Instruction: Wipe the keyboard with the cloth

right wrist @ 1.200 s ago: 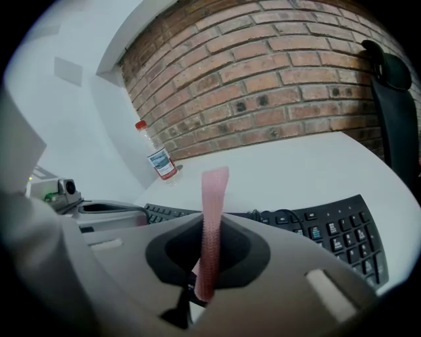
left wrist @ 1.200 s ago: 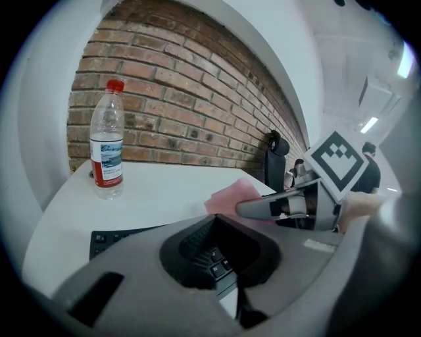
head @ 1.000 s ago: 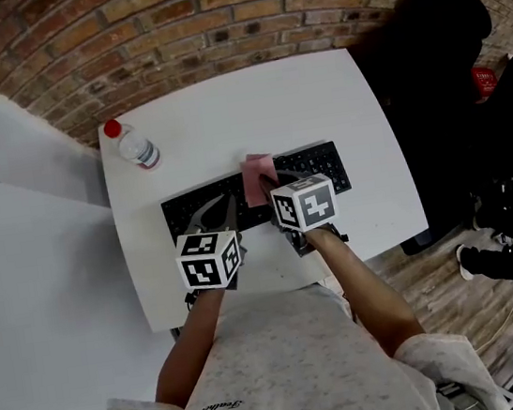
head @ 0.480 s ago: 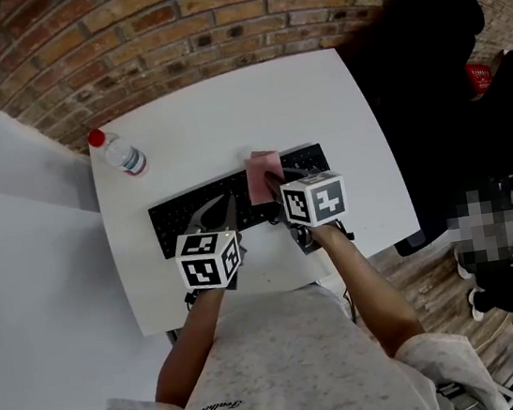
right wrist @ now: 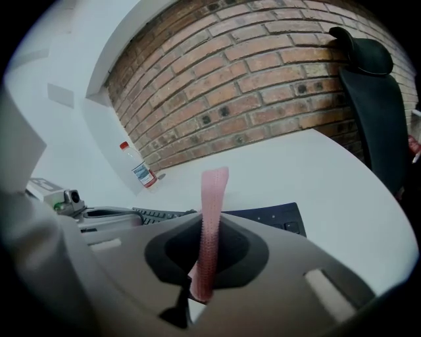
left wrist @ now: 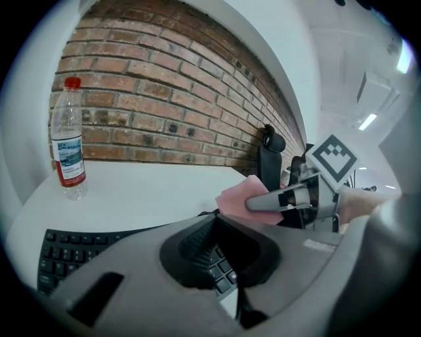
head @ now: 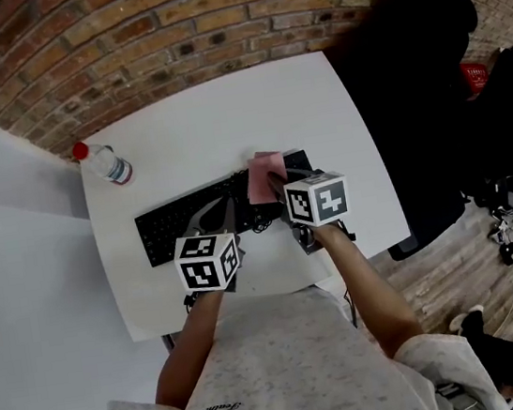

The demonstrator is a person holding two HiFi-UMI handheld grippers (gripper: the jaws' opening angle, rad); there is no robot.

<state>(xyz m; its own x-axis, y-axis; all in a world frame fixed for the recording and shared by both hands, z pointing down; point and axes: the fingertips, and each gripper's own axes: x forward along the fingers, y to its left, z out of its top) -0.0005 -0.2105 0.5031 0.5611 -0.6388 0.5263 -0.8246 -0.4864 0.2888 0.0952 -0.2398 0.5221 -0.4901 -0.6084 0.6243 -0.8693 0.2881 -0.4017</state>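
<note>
A black keyboard (head: 183, 224) lies across the white table (head: 216, 120). My right gripper (head: 275, 185) is shut on a pink cloth (head: 265, 177) and holds it on the keys near the keyboard's right end. In the right gripper view the cloth (right wrist: 212, 217) stands up out of the shut jaws of the right gripper (right wrist: 205, 263), with the keyboard (right wrist: 276, 214) beyond. My left gripper (head: 216, 216) is shut and holds nothing, its tip over the keyboard's middle. The left gripper view shows the keys (left wrist: 72, 247) below the left gripper (left wrist: 217, 227), and the cloth (left wrist: 238, 196) to the right.
A clear water bottle with a red cap (head: 104, 164) stands at the table's far left corner; it also appears as the bottle (left wrist: 68, 141) and the bottle (right wrist: 141, 172). A brick wall runs behind the table. A black chair (head: 410, 83) stands at the table's right side.
The right gripper and cloth have moved right along the keyboard, from its middle towards its right end. The left gripper has also shifted a little right over the keys.
</note>
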